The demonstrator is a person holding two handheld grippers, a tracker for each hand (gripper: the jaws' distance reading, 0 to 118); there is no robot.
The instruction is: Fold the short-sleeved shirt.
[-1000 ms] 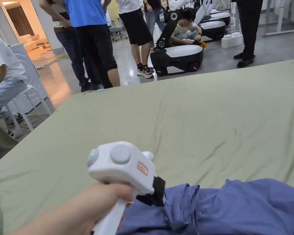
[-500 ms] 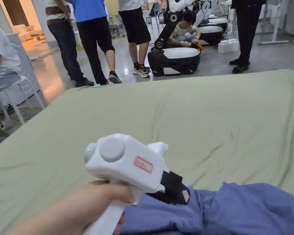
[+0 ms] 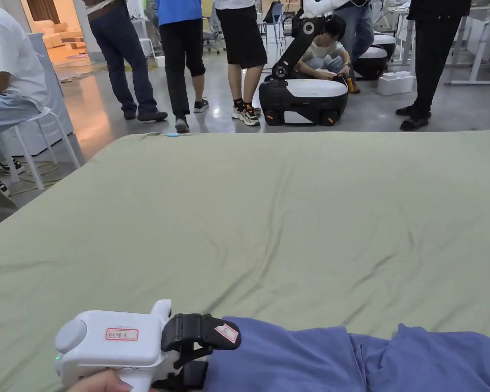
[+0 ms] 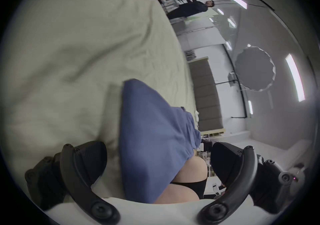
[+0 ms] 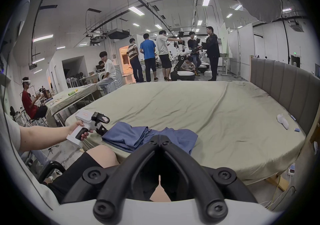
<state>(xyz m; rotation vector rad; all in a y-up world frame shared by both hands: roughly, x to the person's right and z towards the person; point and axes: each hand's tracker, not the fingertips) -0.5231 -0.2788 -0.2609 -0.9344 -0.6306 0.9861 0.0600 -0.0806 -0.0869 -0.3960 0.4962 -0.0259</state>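
Partly folded, blue shirt (image 5: pixel 131 136) lies rumpled.

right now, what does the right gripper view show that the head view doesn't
Right gripper view: the black right tool, jaws shut, a grey padded headboard and a white cloth beside it. Head view: a thin blue item at the sheet's far edge. Both: the blue short-sleeved shirt, the pale green bedsheet, and the white-handled left tool, open at the shirt's edge.

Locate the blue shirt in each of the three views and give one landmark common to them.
Head view: blue shirt along the bottom edge, right of the left gripper.
Left gripper view: lower centre, between the open jaws.
Right gripper view: lower centre.
Shared landmark: the green bedsheet beneath it.
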